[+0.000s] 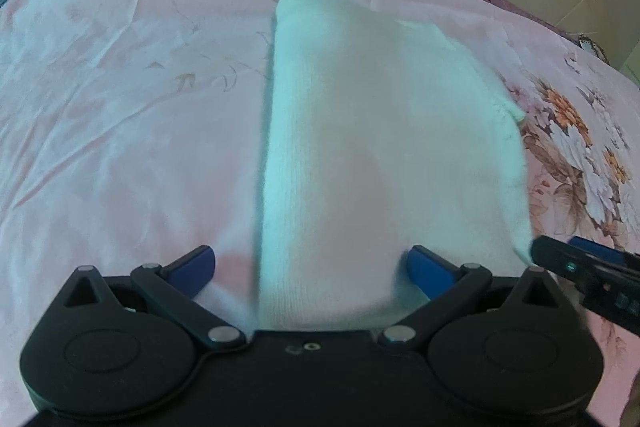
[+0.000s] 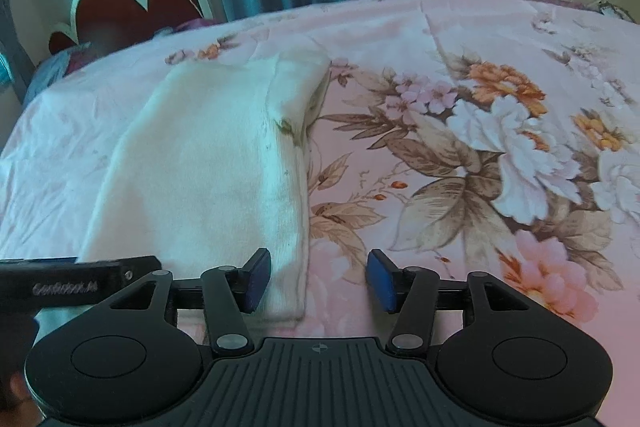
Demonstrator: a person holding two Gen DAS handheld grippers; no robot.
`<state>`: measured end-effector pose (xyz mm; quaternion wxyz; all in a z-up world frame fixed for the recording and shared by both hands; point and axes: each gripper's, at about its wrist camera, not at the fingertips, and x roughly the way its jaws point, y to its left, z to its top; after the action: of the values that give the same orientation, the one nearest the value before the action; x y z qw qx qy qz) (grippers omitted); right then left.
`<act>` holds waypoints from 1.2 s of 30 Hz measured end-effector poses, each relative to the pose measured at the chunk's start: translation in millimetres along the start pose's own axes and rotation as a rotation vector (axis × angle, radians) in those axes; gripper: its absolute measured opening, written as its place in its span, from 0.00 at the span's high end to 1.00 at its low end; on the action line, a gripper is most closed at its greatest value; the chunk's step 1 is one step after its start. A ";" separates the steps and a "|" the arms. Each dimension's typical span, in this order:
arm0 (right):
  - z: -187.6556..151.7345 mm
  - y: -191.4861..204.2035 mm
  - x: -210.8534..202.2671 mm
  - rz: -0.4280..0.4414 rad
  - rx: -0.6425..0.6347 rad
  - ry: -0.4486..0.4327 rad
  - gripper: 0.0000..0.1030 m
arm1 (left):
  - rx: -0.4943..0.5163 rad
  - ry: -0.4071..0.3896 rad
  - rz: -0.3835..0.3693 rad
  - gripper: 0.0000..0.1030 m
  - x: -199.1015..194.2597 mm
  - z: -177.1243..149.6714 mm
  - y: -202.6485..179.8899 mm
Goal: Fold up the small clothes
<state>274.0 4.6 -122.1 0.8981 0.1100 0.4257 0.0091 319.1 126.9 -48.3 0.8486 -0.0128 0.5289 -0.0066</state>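
Garment [image 1: 384,147], white and folded into a long strip, lies on the floral bedsheet [image 2: 480,155]. Left gripper [image 1: 312,267] hangs spread over its near end; right gripper [image 2: 320,277] – also spread – straddles its right edge, pinching nothing.

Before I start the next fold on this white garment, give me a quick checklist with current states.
1. Right gripper released: ok, jaws open, nothing pinched.
2. Left gripper free: ok, jaws open astride the white garment's near edge.
3. Garment flat on the bedsheet: ok, long narrow shape.
4. Side edges even: not ok, a flap sticks out on the right.
5. Layers beneath aligned: cannot tell.
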 end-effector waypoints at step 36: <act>-104.6 18.7 -322.5 -0.011 -0.170 -0.393 0.00 | 0.019 -0.405 0.097 0.01 -328.2 -157.2 -64.4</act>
<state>-10.3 7.2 63.5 0.9699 0.0314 0.2408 0.0184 33.5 68.3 178.9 0.9370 0.0195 0.3474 0.0320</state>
